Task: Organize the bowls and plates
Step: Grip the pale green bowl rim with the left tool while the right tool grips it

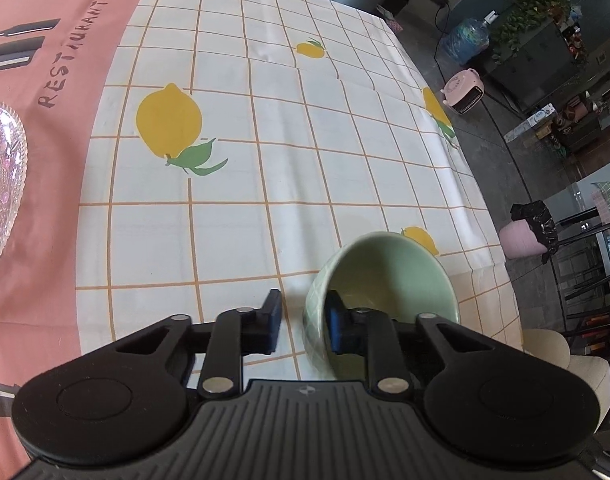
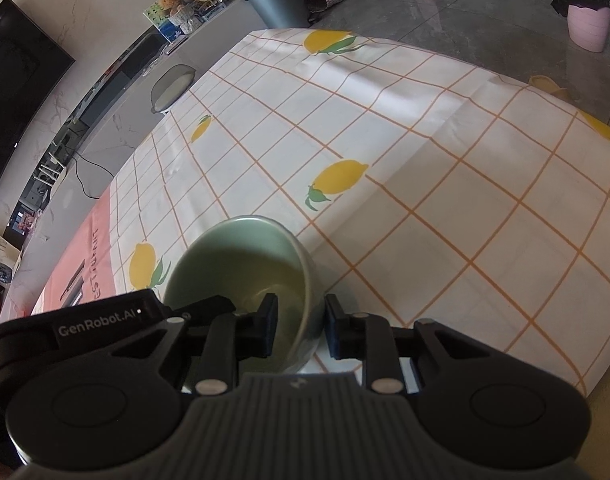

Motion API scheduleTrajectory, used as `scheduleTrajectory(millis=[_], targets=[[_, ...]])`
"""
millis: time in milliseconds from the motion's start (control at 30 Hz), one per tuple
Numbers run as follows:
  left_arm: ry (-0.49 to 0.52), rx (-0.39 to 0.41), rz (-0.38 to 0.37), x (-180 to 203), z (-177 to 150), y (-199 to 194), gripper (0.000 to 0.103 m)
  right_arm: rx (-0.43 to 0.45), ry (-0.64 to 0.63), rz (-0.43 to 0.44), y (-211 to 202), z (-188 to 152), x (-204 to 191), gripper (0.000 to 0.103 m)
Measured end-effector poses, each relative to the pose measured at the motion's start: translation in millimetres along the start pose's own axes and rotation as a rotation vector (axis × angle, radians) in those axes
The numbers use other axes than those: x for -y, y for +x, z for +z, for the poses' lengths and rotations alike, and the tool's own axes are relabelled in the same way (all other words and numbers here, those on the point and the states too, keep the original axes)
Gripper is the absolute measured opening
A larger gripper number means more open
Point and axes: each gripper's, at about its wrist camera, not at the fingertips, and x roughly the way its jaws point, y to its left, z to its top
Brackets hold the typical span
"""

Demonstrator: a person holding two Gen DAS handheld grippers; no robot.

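On my far left in the left wrist view, a cut-glass plate (image 1: 3,184) lies on the pink part of the cloth, well apart from everything else. Moving right, the lemon-print cloth covers the tabletop (image 1: 233,216). My left gripper (image 1: 303,326) straddles the wall of the green bowl (image 1: 389,264): one finger sits outside the bowl on the left, the other is inside it. There is a visible gap between the outer pad and the wall, so the jaws stand narrow but not clamped. The bowl is near the tabletop's right edge and looks tilted toward that gripper.

In the right wrist view, part of the left gripper's body (image 2: 105,320) shows at the bowl's left side. The green bowl (image 2: 241,256) is directly in front of me. My right gripper (image 2: 301,330) straddles its right wall, one finger inside, one outside, jaws narrow with small gaps on both sides. I cannot tell whether the pads touch.
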Motion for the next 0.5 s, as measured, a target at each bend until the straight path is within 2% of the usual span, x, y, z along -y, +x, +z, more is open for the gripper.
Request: scheduleTrajectory(millis=[33,167,300,500], targets=[[0.008,-0.009,0.005,1.4,-1.0,0.3,0.010,0.001,-0.001,-0.001,-0.2,0.1,0.2,0.015],[0.096,0.005,0.058,12.7,-10.8,-6.0,0.012,0.013,-0.021,0.012,-3.3,-0.2,-1.9,0.015],[0.102,0.039,0.057,15.3,-10.5,-21.8,0.011,0.036,-0.013,0.060,-11.2,0.7,0.9,0.014],[0.132,0.063,0.094,23.4,-11.4,-52.3,0.011,0.068,-0.030,0.136,-27.6,-0.5,-5.6,0.012]])
